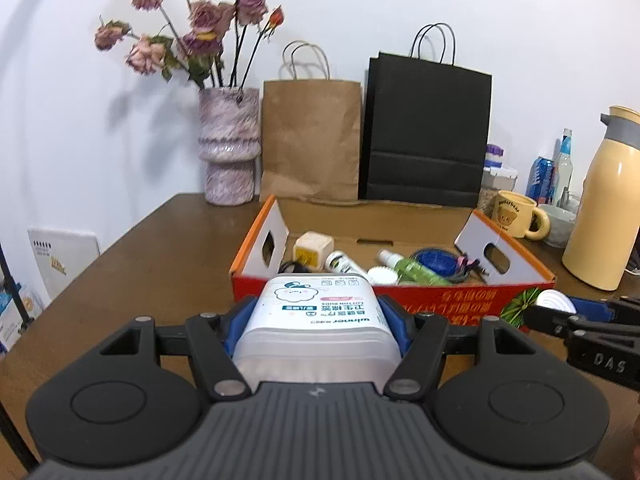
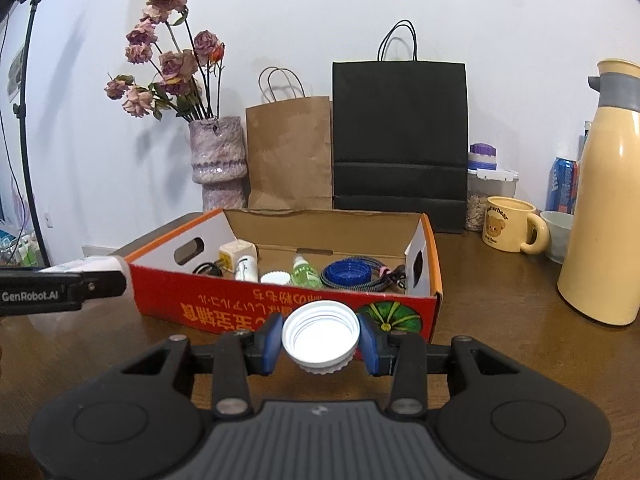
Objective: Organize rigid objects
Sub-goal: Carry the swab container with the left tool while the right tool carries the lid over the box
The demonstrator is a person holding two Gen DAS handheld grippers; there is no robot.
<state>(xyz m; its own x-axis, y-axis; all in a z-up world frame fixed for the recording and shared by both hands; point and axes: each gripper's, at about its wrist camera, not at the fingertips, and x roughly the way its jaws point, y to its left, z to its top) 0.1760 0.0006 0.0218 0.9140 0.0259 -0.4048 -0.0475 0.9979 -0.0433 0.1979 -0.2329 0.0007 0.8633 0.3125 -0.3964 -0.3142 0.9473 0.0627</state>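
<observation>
My left gripper [image 1: 318, 320] is shut on a white cotton-bud box [image 1: 316, 320] with a cartoon label, held just in front of the red and orange cardboard box [image 1: 420, 300]. My right gripper [image 2: 320, 338] is shut on a white screw cap [image 2: 320, 336], open side up, in front of the same cardboard box [image 2: 224, 300]. Inside the box lie a cream plug cube [image 2: 237, 254], a white bottle [image 2: 246, 270], a green spray bottle [image 2: 304, 274], a white cap [image 2: 275, 278], a blue lid [image 2: 346, 272] and a cable [image 2: 384, 278].
Behind the box stand a pink vase with dried roses [image 2: 218, 160], a brown paper bag [image 2: 288, 152] and a black bag [image 2: 400, 140]. To the right are a yellow bear mug [image 2: 508, 224], a bowl [image 2: 558, 232], a cream thermos [image 2: 608, 208] and a blue can [image 2: 562, 184].
</observation>
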